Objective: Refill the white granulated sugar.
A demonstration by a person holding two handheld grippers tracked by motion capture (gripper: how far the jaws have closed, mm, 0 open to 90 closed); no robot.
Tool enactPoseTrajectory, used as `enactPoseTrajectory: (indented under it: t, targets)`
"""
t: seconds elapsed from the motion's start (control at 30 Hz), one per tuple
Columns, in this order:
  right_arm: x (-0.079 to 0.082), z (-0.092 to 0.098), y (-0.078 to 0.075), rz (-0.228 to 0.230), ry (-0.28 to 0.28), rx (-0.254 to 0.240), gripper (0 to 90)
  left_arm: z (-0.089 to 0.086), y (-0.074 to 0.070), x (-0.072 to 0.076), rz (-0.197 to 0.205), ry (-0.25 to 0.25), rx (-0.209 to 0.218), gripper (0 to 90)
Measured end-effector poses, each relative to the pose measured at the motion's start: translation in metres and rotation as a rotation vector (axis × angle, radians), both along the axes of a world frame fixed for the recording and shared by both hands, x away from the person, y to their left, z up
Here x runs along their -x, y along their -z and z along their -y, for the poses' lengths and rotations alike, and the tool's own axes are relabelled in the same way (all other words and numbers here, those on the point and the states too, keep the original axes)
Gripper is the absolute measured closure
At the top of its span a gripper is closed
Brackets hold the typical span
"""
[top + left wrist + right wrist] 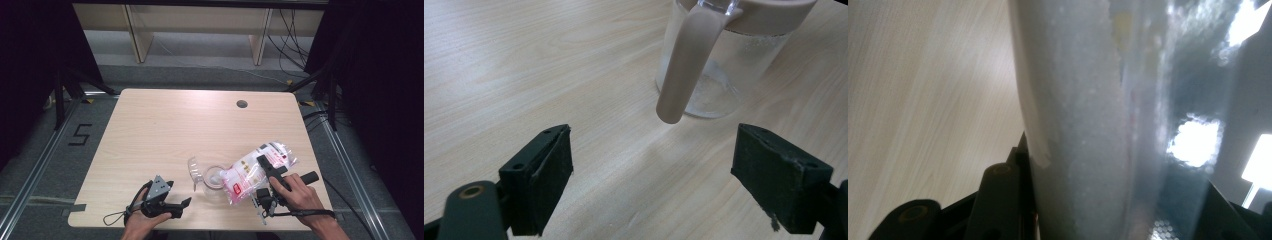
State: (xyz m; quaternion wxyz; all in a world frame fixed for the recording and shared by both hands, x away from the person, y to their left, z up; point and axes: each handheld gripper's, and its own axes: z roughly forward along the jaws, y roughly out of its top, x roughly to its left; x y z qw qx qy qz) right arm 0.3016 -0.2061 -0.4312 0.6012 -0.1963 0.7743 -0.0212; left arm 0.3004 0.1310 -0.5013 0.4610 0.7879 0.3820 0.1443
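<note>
Both pads of the right gripper (pixel 265 167) press on a clear plastic bag (pixel 255 172) filled with white granules; in the right gripper view the bag (pixel 1083 120) sits between the two black jaws and its film bulges around them. That grip holds the bag tilted over the desk (pixel 165 125), printed end toward the near edge and lower mouth end leaning against the rim of the glass jar (pixel 214 176). Jar position: near-right part of the desk, just left of the bag and touching it. Its hinged clear lid (pixel 193 169) stands open on the left side. In the left gripper view the jar (pixel 719 65) shows a beige collar and a beige handle (pixel 686 65) hanging down its side, with a thin layer of white grains on the bottom.

Fingers of the left gripper (pixel 651 175) stand wide apart with bare wood between them; nothing is grasped. This gripper (pixel 172 202) lies low by the near edge, left of the jar and apart from it, jaws pointing toward the handle.

A round cable hole (pixel 242 104) sits close to the far edge, right of centre.
</note>
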Motion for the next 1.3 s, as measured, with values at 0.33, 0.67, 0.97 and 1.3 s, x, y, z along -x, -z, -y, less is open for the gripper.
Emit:
enactPoseTrajectory:
  t: [0.33,0.67,0.97,1.3]
  targets:
    - [-0.0008,-0.001,-0.0023,0.008,-0.022,0.031,60.5,0.0003,0.0001,-0.0004,0.006,0.005,0.0,15.9]
    - [-0.0014,-0.0023,-0.0031,0.008,-0.03,0.036,60.8,0.0005,0.0002,0.0,-0.002,0.001,0.004,15.8]
    - [-0.0021,-0.0025,-0.0034,0.005,-0.035,0.042,61.2,0.0002,0.0001,-0.0005,0.008,0.007,-0.002,15.8]
    - [-0.0043,-0.0032,-0.0031,0.008,-0.044,0.032,61.6,-0.0001,0.0002,-0.0004,-0.002,0.003,0.003,15.8]
